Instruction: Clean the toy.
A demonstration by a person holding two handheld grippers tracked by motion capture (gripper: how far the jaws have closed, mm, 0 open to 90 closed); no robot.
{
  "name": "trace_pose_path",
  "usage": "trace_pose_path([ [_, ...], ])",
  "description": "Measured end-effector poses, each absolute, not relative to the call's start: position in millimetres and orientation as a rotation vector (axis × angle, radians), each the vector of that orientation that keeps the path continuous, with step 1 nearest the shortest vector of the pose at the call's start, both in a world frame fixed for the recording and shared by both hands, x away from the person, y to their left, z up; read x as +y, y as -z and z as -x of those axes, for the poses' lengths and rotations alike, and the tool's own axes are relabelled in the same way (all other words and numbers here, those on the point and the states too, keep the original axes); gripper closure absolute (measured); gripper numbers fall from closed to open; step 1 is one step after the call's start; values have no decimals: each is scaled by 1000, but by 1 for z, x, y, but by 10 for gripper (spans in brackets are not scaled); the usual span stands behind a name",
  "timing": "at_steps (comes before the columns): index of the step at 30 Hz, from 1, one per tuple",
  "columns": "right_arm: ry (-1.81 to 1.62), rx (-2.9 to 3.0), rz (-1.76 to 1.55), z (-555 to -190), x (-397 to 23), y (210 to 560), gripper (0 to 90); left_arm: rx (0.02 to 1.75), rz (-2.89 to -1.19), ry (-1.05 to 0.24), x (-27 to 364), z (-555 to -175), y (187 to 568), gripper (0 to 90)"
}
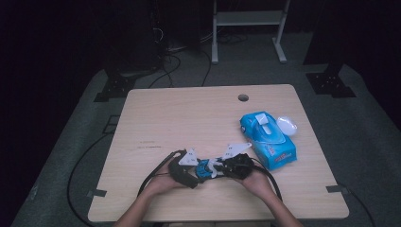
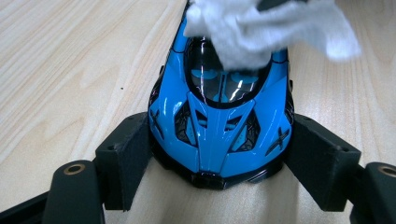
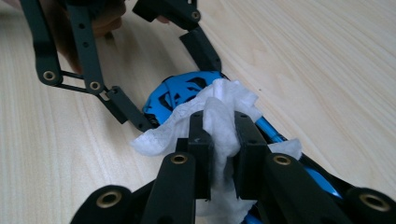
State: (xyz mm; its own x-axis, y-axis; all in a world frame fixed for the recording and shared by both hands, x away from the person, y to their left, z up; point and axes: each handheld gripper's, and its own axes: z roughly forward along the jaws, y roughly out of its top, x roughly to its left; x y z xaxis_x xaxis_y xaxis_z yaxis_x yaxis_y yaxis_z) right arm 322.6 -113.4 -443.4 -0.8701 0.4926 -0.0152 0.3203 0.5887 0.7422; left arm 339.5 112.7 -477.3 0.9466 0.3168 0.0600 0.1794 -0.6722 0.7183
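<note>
Nearest the lens, a white wipe (image 3: 219, 135) pinched fast between the closed jaws of the right gripper (image 3: 219, 126), pressed onto the roof of a blue toy car (image 2: 219, 126). Car clamped at its flanks by the pads of the left gripper (image 2: 217, 154), jaws spread wide and gripping the body, wheels down on the bench (image 1: 189, 118). Wiping judged under way: wipe bunched over the cabin and windscreen, the car's near end glossy between the left jaws and not yet covered. Left to do, by the look of it: that near end, then the sides. Well beyond the right jaws, a blue wipe pack (image 1: 268, 138) with its lid up, a white cap-like bit (image 1: 287, 125) just beside it.
</note>
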Motion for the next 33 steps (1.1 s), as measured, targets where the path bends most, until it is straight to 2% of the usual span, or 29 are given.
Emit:
trace_pose_path([
  [6,-1145,2674,-572,-318,-76,449,791,345,-2327,-239,112,-339,477,253],
  [10,-1107,2707,-538,-328,-62,449,790,348,-2323,-239,112,-339,477,253],
  [15,-1125,2669,-653,-340,-67,448,791,347,-2319,-230,112,-340,477,253],
  [19,-1086,2682,-577,-336,-61,449,790,346,-2319,-231,112,-339,477,253],
  [28,-1146,2620,-728,-349,-86,446,791,355,-2312,-227,111,-340,478,254],
  [33,-1168,2612,-759,-350,-85,448,791,352,-2311,-224,111,-340,478,254],
])
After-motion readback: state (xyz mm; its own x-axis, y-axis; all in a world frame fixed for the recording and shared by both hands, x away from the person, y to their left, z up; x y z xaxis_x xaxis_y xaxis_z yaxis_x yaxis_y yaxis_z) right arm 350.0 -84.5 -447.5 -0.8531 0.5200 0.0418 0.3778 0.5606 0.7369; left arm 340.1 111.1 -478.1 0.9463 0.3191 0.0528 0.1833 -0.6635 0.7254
